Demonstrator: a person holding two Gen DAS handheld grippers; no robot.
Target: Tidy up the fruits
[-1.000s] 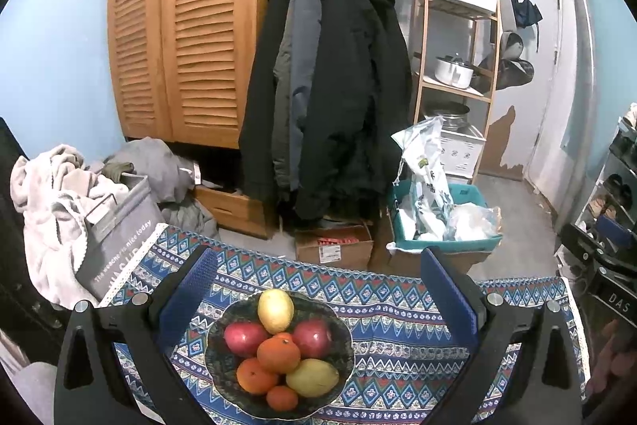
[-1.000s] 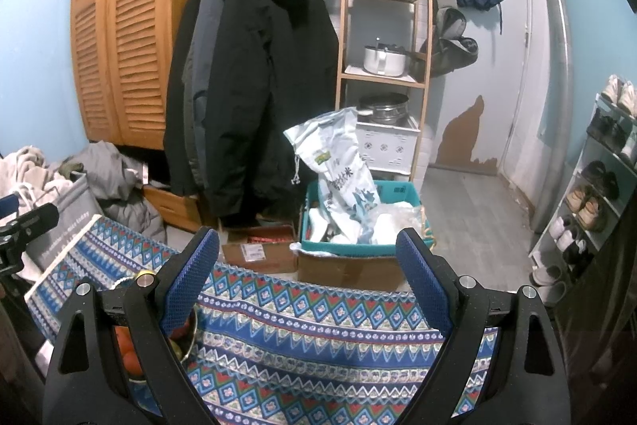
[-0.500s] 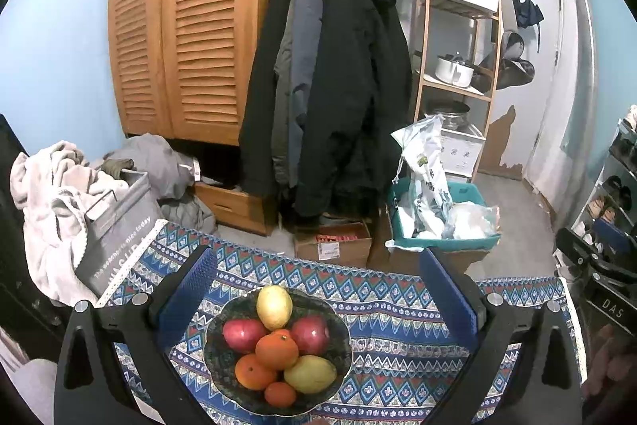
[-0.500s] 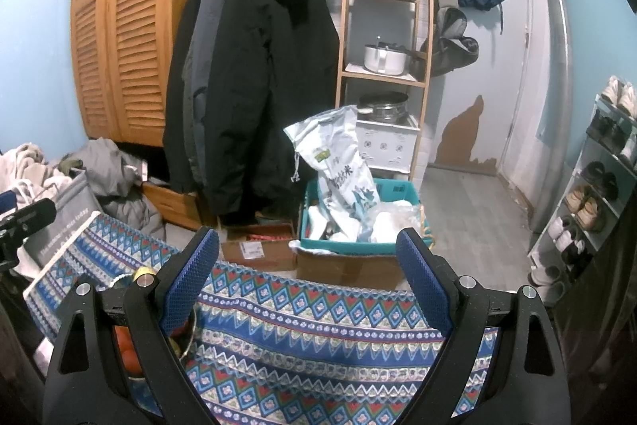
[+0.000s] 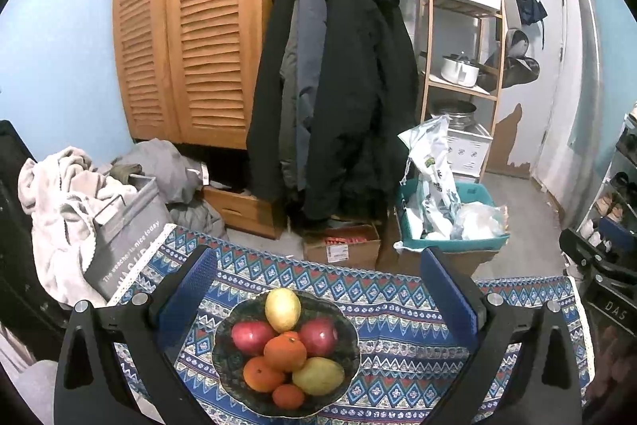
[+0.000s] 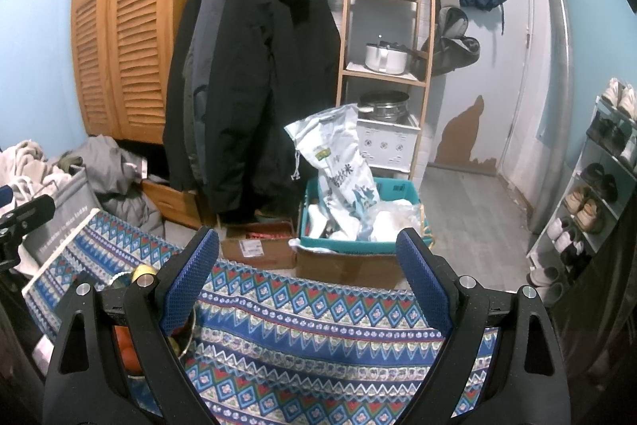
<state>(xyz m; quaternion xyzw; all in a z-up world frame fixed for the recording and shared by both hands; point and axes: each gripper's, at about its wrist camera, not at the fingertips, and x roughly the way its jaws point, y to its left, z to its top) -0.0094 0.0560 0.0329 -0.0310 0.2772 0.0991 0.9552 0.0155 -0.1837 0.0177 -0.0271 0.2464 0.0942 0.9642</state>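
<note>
While wide apart, both grippers (image 5: 318,289) (image 6: 308,265) empty.

A dark patterned bowl (image 5: 223,357) sits on the blue patterned tablecloth (image 5: 398,325), near its front edge and toward the left side. It holds 7 heaped fruits: a yellow lemon (image 5: 282,309) at the back, 2 red apples (image 5: 251,337) flanking 1 of 3 oranges (image 5: 285,352), and a yellow-green mango (image 5: 318,376) front right.

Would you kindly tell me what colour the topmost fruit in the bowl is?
Yellow; the topmost fruit shows best in the left wrist view.
</note>
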